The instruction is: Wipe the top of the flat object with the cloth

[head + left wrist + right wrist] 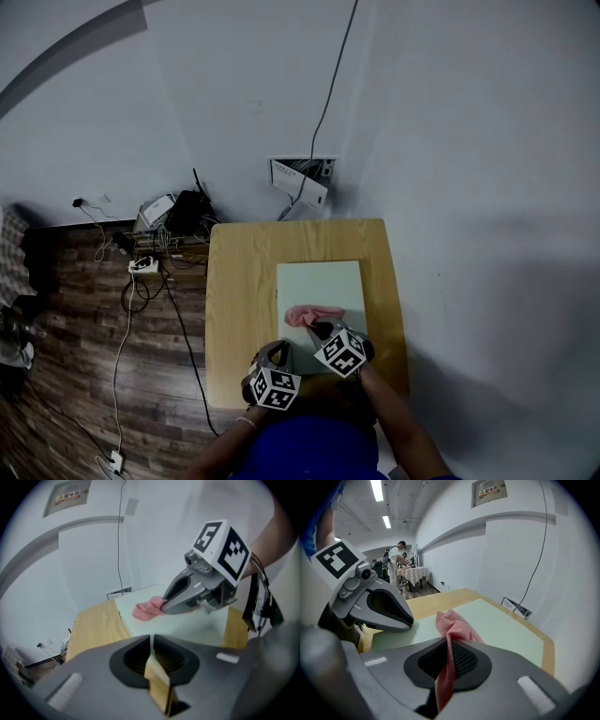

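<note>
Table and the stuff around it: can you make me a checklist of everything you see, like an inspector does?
Surface: wooden table, bare wood around the board.
Job's things: pale green flat board lying on the table; pink cloth resting on the board.
Clutter: nothing seen on the table; boxes and a black device on the wood floor behind it.
Grippers: right hand-held gripper shut on the cloth; left hand-held gripper shut, empty, by the board's near edge.
Cables: floor cables tangled left of the table; wall cable running up the white wall.
Surroundings: open wall box; a person far off at another table.
</note>
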`<action>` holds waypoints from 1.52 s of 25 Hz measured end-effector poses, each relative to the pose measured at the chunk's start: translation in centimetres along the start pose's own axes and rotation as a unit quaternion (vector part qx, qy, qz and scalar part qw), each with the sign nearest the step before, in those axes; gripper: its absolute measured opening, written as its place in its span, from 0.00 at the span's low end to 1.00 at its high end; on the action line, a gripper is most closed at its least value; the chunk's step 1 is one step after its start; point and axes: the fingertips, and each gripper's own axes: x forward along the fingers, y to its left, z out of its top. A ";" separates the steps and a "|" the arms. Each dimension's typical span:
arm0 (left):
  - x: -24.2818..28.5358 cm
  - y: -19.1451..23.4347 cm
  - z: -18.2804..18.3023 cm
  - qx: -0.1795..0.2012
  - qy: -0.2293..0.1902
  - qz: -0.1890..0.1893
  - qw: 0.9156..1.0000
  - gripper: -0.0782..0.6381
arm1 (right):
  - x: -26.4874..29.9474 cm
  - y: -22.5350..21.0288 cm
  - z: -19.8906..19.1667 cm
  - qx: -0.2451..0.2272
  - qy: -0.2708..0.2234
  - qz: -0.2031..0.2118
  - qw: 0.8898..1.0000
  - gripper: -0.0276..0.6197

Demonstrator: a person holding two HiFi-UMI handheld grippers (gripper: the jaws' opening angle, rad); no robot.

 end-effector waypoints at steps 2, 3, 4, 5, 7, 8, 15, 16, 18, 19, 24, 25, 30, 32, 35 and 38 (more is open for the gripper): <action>0.0 -0.1 0.0 0.001 0.000 0.000 1.000 0.13 | -0.4 -0.4 -0.6 0.004 0.004 0.000 1.000 0.07; 0.0 -0.1 0.0 0.001 0.000 0.000 1.000 0.13 | -0.6 -0.5 -0.9 0.007 0.006 -0.001 1.000 0.07; 0.0 -0.1 0.0 0.001 0.000 0.000 1.000 0.13 | -0.8 -0.7 -1.2 0.009 0.007 -0.002 1.000 0.07; 0.1 -0.1 0.0 0.001 0.000 0.001 1.000 0.13 | -0.9 -0.9 -1.5 0.012 0.008 -0.004 1.000 0.07; 0.1 -0.1 0.0 0.001 0.000 0.000 1.000 0.13 | -1.3 -1.4 -2.0 0.018 0.011 -0.009 1.000 0.07; 0.0 -0.1 0.0 0.001 0.000 -0.001 1.000 0.13 | -1.6 -1.6 -2.2 0.022 0.013 -0.011 1.000 0.07; 0.1 -0.1 0.2 0.002 -0.001 0.000 1.000 0.13 | -3.0 -3.1 -4.0 0.047 0.020 -0.032 0.998 0.07; 0.0 -0.1 0.2 0.001 -0.001 0.000 1.000 0.13 | -3.1 -3.3 -4.2 0.049 0.021 -0.034 0.998 0.07; 0.0 -0.1 0.1 0.000 -0.001 0.000 1.000 0.13 | -3.5 -3.5 -4.6 0.053 0.022 -0.040 0.998 0.07; 0.0 -0.1 0.1 -0.001 -0.001 0.000 1.000 0.13 | -3.6 -3.6 -4.8 0.056 0.022 -0.042 0.997 0.07; 0.2 -0.2 0.1 0.000 -0.002 0.000 1.000 0.13 | -4.5 -4.3 -6.1 0.070 0.026 -0.055 0.996 0.07; 0.2 -0.2 0.2 0.000 -0.002 0.000 1.000 0.13 | -4.7 -4.4 -6.2 0.073 0.027 -0.058 0.995 0.07; 0.1 -0.2 0.2 0.000 -0.002 0.001 1.000 0.13 | -5.5 -4.9 -7.2 0.091 0.027 -0.074 0.993 0.07; 0.1 -0.2 0.2 0.000 -0.002 0.000 1.000 0.13 | -5.7 -5.0 -7.6 0.110 0.020 -0.077 0.991 0.07; 0.0 -0.2 0.2 -0.001 -0.003 0.000 1.000 0.13 | -6.0 -5.1 -7.7 0.122 0.014 -0.083 0.989 0.07; -0.1 -0.1 0.2 -0.005 -0.003 -0.003 1.000 0.13 | -6.2 -5.1 -7.6 0.125 0.015 -0.087 0.988 0.07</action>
